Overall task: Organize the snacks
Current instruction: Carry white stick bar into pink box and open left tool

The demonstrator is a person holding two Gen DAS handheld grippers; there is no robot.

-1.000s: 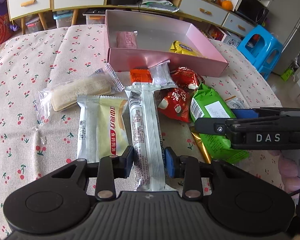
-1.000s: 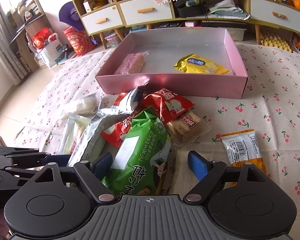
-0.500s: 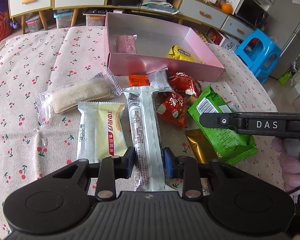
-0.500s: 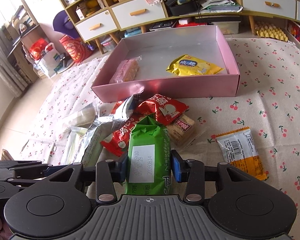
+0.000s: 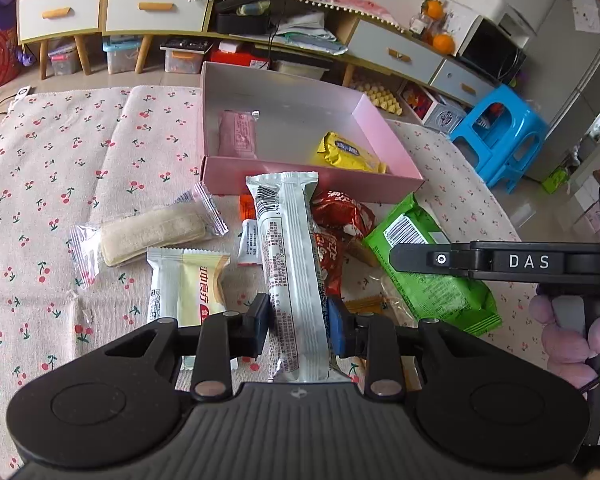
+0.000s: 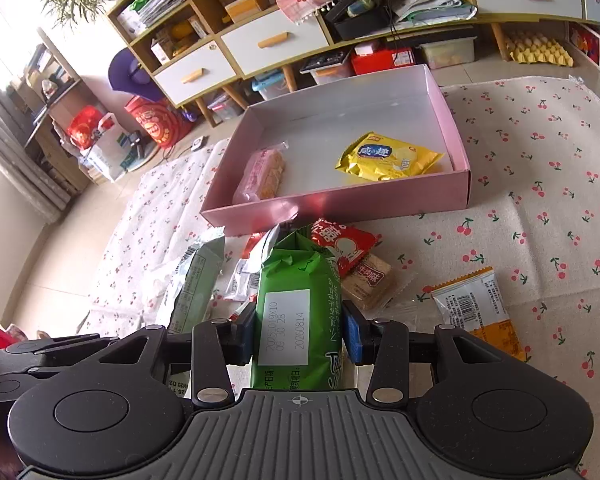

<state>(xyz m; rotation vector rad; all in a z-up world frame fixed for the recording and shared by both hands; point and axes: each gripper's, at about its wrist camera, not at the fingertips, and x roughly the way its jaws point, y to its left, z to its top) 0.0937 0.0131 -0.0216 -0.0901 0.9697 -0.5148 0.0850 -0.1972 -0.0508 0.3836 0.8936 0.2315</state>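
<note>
Red packets (image 5: 332,240) half under wrappers

The long white snack bar wrapper (image 5: 290,264) is glossy plastic film with a crimped end, and the green snack packet (image 6: 298,312) is shiny crinkled film bearing a matt white paper-like label. The pink rectangular cardboard box (image 6: 340,200) has a faintly sheeny outside and a smooth pale grey inside. Within it lie a glossy yellow foil-look packet (image 6: 388,158) and a clear-film pink wafer pack (image 6: 262,174). The cherry-printed cloth (image 6: 540,200) is matt woven fabric, creased. The left gripper (image 5: 299,318) and right gripper (image 6: 298,336) are matt black plastic with ribbed grey housings, small metal pins and blue pads
</note>
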